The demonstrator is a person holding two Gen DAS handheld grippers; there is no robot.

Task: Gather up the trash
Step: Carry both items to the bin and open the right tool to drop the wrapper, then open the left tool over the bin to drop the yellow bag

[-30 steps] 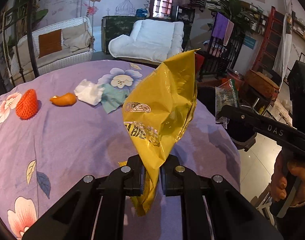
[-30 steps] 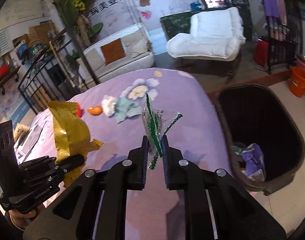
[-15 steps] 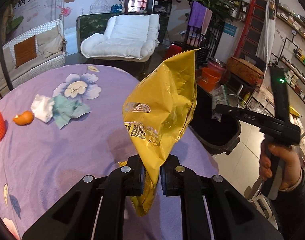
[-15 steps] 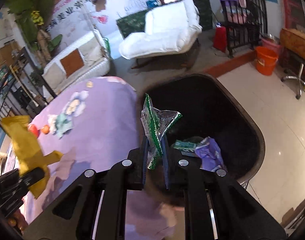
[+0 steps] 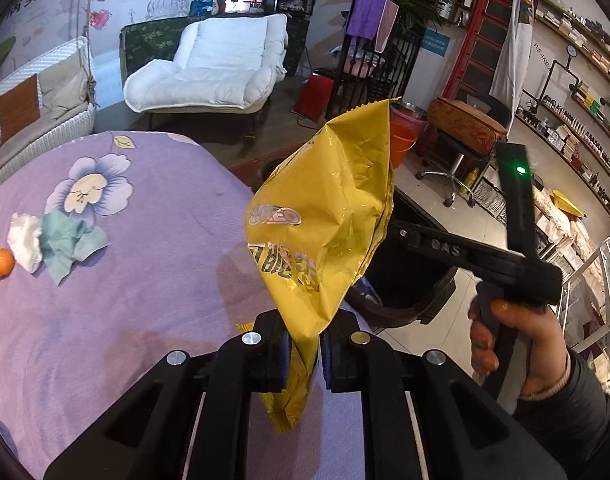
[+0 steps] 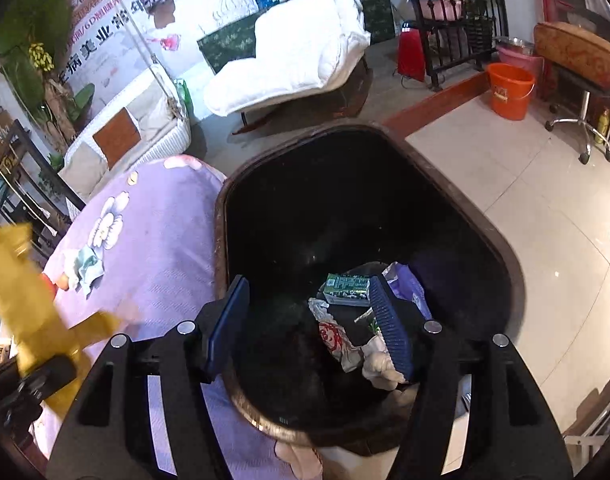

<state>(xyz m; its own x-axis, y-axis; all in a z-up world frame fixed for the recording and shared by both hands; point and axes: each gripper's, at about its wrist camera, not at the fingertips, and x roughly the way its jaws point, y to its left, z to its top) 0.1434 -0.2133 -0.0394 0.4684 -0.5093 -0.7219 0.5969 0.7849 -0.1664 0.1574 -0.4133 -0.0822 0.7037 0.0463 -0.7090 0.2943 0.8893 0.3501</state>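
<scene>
Left wrist view first: the left gripper (image 5: 303, 354) has its jaws pinched tight on the lower part of a crinkly yellow foil snack bag (image 5: 325, 236), which stands up above them, so it's carried clear of the desk. The round desk with the purple flowered cloth (image 5: 153, 280) holds more trash near its far left edge: a crumpled white tissue (image 5: 24, 237), a pale green crumpled paper (image 5: 69, 242) touching it, and a small orange peel piece (image 5: 0, 263) just beside the tissue. Off the desk's right edge you can see part of the dark bin, with the person's right hand (image 5: 517, 332) holding the other tool above it.

Right wrist view: the right gripper (image 6: 309, 328) hangs directly over the big dark oval trash bin (image 6: 501, 256), jaws spread wide with nothing between them. Makes sense for a drop spot. Wrappers lie at the bottom: a green printed packet (image 6: 347, 289), a white and red wrapper (image 6: 337, 340), something purple (image 6: 411, 286). The yellow bag shows at the left edge, so I'd guess it goes in next.
</scene>
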